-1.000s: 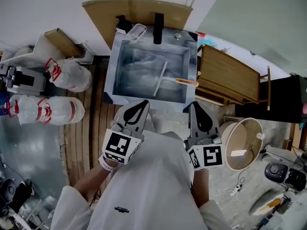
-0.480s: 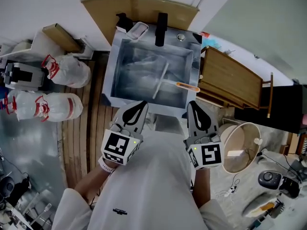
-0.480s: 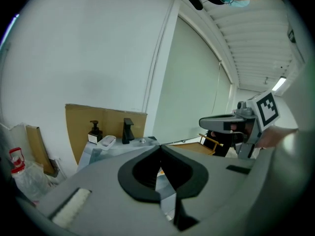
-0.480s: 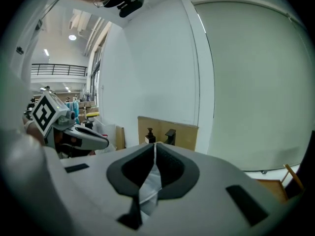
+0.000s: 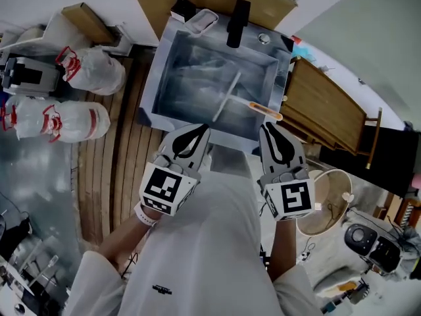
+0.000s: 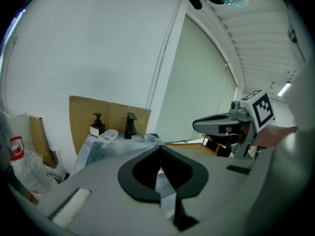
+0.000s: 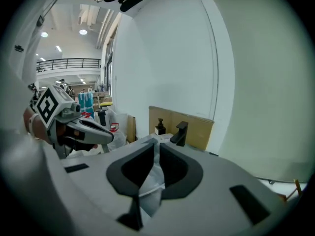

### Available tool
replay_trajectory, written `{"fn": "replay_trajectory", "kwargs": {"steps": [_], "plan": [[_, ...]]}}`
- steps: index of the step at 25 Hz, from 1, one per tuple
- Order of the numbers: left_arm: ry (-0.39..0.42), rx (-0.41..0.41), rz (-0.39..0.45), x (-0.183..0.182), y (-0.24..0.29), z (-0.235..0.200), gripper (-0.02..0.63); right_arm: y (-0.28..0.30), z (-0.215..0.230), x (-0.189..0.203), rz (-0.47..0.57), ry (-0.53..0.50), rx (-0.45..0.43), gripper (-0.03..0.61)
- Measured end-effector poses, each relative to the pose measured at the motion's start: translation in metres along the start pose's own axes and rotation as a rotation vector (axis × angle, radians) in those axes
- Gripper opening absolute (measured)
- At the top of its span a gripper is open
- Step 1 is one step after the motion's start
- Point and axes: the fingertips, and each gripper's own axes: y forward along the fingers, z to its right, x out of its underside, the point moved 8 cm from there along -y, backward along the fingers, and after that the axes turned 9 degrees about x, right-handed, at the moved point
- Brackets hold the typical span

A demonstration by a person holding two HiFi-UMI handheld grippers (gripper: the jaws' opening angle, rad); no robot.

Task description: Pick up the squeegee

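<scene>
The squeegee [image 5: 227,97] lies in the steel sink [image 5: 158,78]. It has a long white blade, and its orange handle [image 5: 265,111] rests across the sink's right rim. In the head view, my left gripper [image 5: 199,131] and right gripper [image 5: 268,128] are held side by side at the sink's near rim, short of the squeegee. Both are shut with nothing between the jaws. The left gripper [image 6: 159,148] points toward the sink in its own view, with the right gripper beside it. The right gripper [image 7: 156,142] also looks over the sink [image 7: 147,140] toward the faucet.
A black faucet [image 5: 238,14], soap bottle [image 5: 181,6] and soap dish [image 5: 202,22] stand at the sink's back, before a cardboard panel. A wooden cabinet [image 5: 329,107] adjoins on the right, with a round tub [image 5: 325,206] near it. Tied white bags [image 5: 92,71] lie left, by wooden floor slats [image 5: 108,163].
The head view has swung and come closer to the sink. Both grippers have edged forward to its near rim and stay shut. The squeegee has not moved.
</scene>
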Motion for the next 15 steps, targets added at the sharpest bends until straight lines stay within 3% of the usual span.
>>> {"fn": "replay_trajectory", "kwargs": {"steps": [15], "plan": [[-0.080,-0.040,-0.050,0.035,0.019,-0.028,0.005,0.085,0.007,0.042,-0.261,-0.192,-0.207,0.009]]}}
